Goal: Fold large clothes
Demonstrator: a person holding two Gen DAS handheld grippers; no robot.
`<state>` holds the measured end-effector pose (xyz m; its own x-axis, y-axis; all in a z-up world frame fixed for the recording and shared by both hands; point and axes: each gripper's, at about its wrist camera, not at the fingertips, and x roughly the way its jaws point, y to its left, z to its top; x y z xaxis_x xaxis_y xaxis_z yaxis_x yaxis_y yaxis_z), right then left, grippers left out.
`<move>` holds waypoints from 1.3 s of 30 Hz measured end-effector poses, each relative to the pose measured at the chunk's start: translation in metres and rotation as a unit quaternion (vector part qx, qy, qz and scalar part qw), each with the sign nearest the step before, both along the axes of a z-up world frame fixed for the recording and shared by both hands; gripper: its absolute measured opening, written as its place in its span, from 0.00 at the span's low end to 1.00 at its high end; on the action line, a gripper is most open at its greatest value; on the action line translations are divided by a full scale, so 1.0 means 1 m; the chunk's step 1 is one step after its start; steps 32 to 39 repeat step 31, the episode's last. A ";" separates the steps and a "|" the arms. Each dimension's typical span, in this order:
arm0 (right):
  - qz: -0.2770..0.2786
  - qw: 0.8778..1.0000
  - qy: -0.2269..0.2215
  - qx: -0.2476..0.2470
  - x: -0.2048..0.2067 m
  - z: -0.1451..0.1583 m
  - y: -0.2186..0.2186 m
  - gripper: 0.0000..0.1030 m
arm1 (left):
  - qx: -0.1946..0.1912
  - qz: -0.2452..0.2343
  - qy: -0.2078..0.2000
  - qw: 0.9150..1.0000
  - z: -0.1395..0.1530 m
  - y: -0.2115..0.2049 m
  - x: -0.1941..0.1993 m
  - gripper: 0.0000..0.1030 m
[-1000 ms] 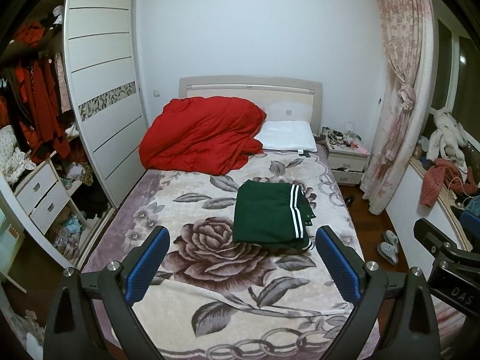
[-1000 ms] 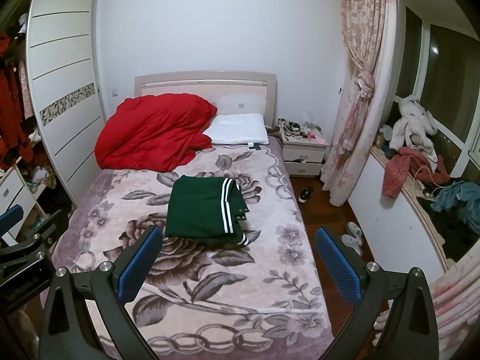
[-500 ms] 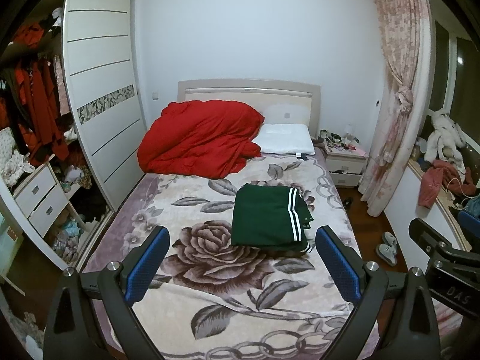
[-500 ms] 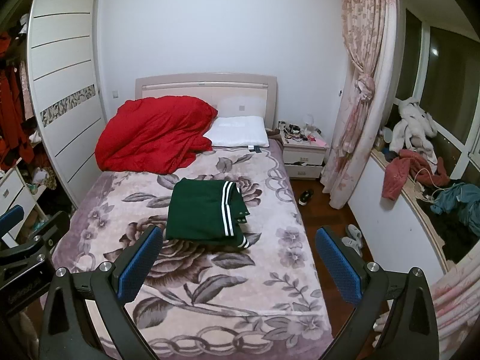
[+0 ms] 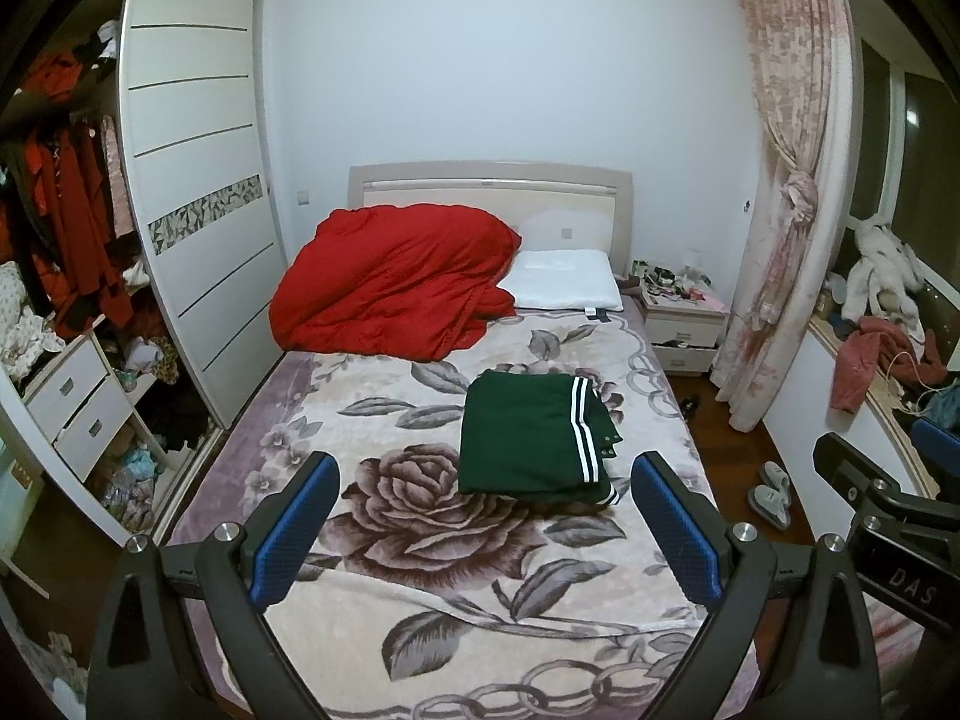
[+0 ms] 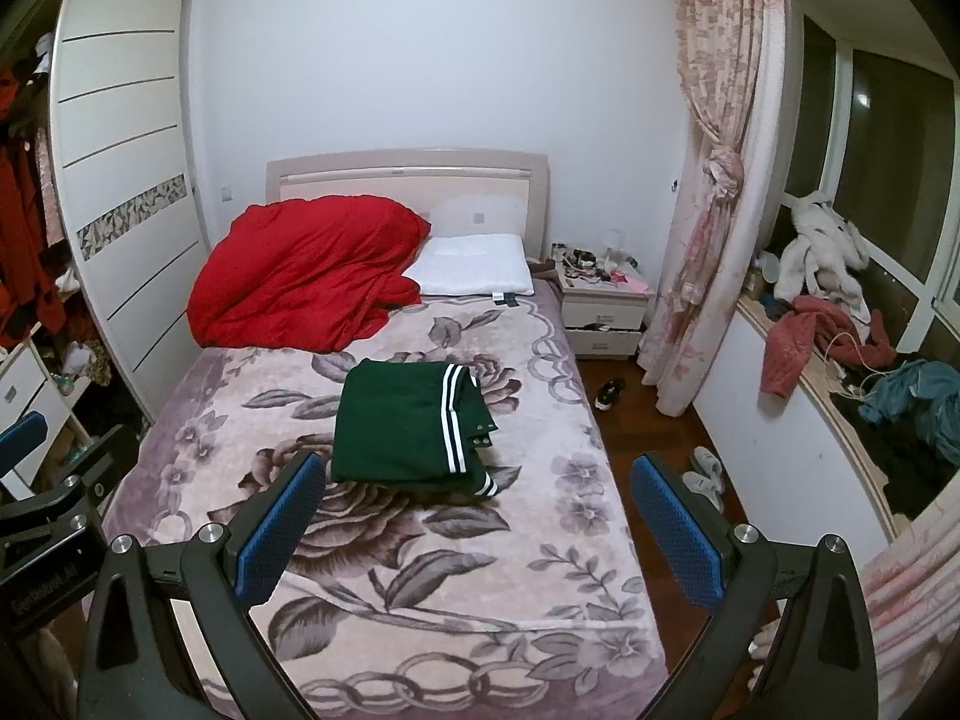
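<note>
I am holding both grippers raised above the foot of the bed, and both are standing wide apart with nothing between their blue pads. The left gripper [image 5: 483,531] is pointing up the bed [image 5: 372,516] toward the headboard, and the green garment [image 5: 528,435] is lying folded ahead of it, slightly to its right, well clear of the fingertips. It is resting flat on the floral blanket as a neat rectangle, its white stripes running along the right-hand edge. From the right gripper [image 6: 477,525] I am seeing the same green garment [image 6: 402,423] ahead and a little to the left, again well apart from the pads. Beyond the garment, a bunched red duvet [image 5: 390,288] is sitting at the far left of the bed, touching a white pillow [image 5: 564,288] beside it. A nightstand [image 6: 603,312] is standing to the far right of the pillow, and a pink curtain [image 6: 714,180] is hanging further right. In the left wrist view I am catching the other gripper's body at the right edge; in the right wrist view the left one is showing at the left edge.
</note>
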<state>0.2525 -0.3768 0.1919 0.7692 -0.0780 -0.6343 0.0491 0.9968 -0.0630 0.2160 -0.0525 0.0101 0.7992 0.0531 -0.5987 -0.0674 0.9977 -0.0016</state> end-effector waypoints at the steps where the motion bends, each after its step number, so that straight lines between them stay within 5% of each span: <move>1: 0.000 1.000 0.000 -0.001 0.000 0.000 0.000 1.00 | -0.001 0.000 0.001 1.000 -0.001 0.000 0.000 0.97; 39: -0.011 1.000 -0.004 0.001 -0.029 -0.002 0.004 1.00 | 0.001 0.001 -0.005 1.000 0.008 0.003 0.000 0.97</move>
